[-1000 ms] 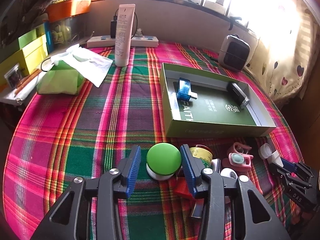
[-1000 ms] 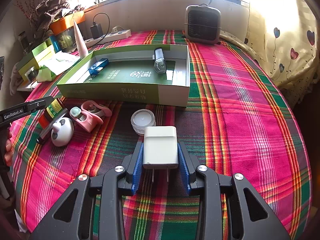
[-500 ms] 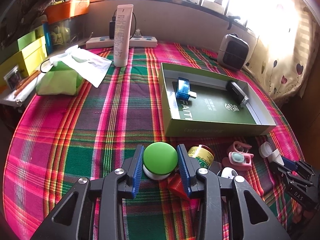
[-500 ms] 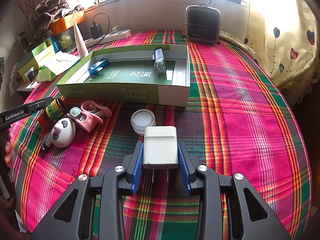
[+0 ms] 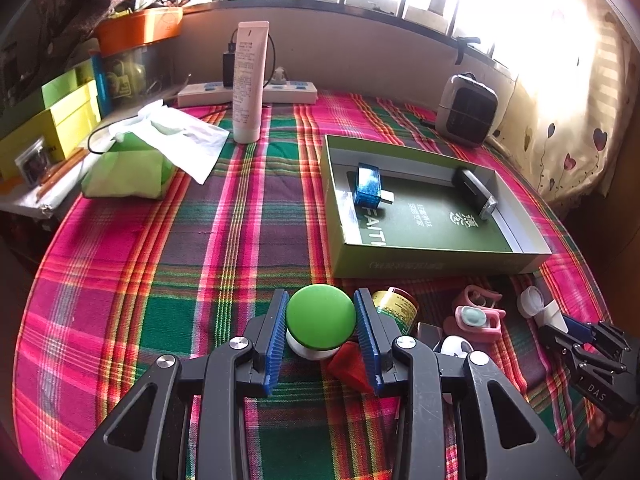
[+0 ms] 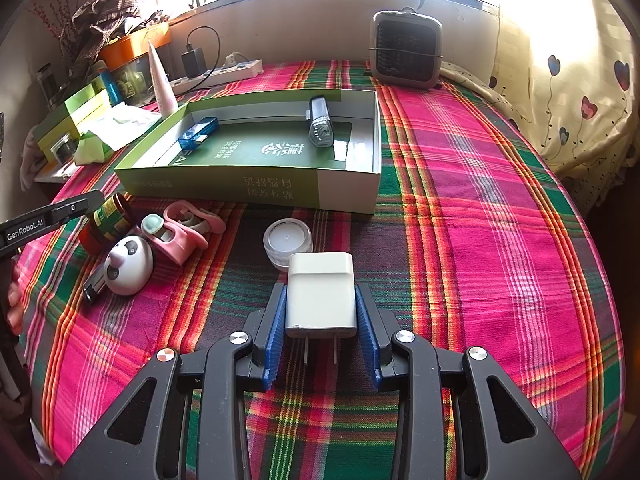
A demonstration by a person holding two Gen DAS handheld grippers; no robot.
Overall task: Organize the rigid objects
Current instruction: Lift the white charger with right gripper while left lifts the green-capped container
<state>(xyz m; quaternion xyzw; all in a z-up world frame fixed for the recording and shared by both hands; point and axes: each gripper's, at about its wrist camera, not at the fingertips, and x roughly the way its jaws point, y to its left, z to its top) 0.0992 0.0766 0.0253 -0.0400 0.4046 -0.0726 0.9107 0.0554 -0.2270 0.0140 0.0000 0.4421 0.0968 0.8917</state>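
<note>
Left gripper: angled down toward the surface, jaws closed onto the green-topped knob, both blue pads pressing its sides. The jaws have just been closing, with the knob between them. The knob sits low on the plaid cloth at 6 o'clock from the green box. A red piece lies just beside the right pad; a small jar lies just past it at 1 o'clock.

Right gripper: tilted down likewise, jaws clamped on the white charger, pads against its two sides, prongs pointing back toward the camera. The charger lies at 6 o'clock from the box, touching or nearly touching a round white cap at its 11 o'clock.

Inside the box: a blue stick at 9 o'clock, a dark lighter at 1 o'clock. A panda figure and pink clips lie at the charger's 10 o'clock. Fingertips of a hand show at the left edge of the right view.
</note>
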